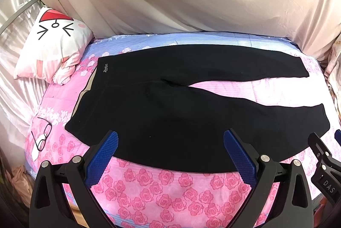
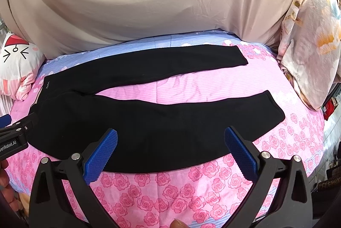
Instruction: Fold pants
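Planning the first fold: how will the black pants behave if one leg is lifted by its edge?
The black pants lie flat and wrinkled at the crotch, so probably floppy, draping from the grip. They look thick, so likely a little weighty. The quilt may drag with them.

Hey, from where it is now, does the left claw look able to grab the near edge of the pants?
Probably yes. The left claw is open over the near edge of the black pants, which lie flat on the floral bedspread, and nothing lies between them.

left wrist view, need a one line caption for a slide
Open left gripper poised at the near edge of black pants spread flat on a pink floral bed, glasses lying nearby.
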`<state>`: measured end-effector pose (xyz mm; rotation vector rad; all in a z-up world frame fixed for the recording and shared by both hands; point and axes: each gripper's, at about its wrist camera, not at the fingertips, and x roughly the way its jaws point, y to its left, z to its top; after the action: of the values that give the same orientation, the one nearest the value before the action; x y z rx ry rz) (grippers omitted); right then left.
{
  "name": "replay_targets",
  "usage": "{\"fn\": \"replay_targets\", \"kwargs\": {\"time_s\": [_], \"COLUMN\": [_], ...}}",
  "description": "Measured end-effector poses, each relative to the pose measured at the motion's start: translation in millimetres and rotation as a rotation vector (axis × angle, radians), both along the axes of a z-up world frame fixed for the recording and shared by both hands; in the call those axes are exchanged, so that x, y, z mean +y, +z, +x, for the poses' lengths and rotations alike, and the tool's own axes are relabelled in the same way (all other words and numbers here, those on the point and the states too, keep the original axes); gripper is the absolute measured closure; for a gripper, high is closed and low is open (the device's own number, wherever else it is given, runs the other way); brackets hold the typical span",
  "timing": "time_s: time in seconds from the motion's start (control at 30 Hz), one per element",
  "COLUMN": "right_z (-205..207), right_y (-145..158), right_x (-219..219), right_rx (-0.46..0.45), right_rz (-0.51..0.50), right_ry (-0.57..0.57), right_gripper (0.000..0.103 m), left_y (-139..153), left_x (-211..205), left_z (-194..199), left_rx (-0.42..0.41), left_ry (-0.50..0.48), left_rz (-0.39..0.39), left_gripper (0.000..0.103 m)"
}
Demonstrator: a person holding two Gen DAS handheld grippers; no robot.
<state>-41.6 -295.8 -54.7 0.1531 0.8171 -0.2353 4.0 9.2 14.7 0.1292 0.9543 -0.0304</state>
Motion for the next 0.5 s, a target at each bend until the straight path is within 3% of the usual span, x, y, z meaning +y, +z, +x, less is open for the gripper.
{"fn": "replay_targets", "kwargs": {"time_s": [0.5], "right_z": [2.0], "right_y": [-3.8], "right_x": [-1.2], "right_rx": [0.005], "right_rz": [0.014], "right_ry": [-0.001], "right_gripper": [0.005], "left_y": [-2.0], "left_x": [-3.7], "left_z": [5.0], "left_rx": [0.005], "left_ry": [-0.012], "left_rz": [0.003], "left_gripper": [0.005]}}
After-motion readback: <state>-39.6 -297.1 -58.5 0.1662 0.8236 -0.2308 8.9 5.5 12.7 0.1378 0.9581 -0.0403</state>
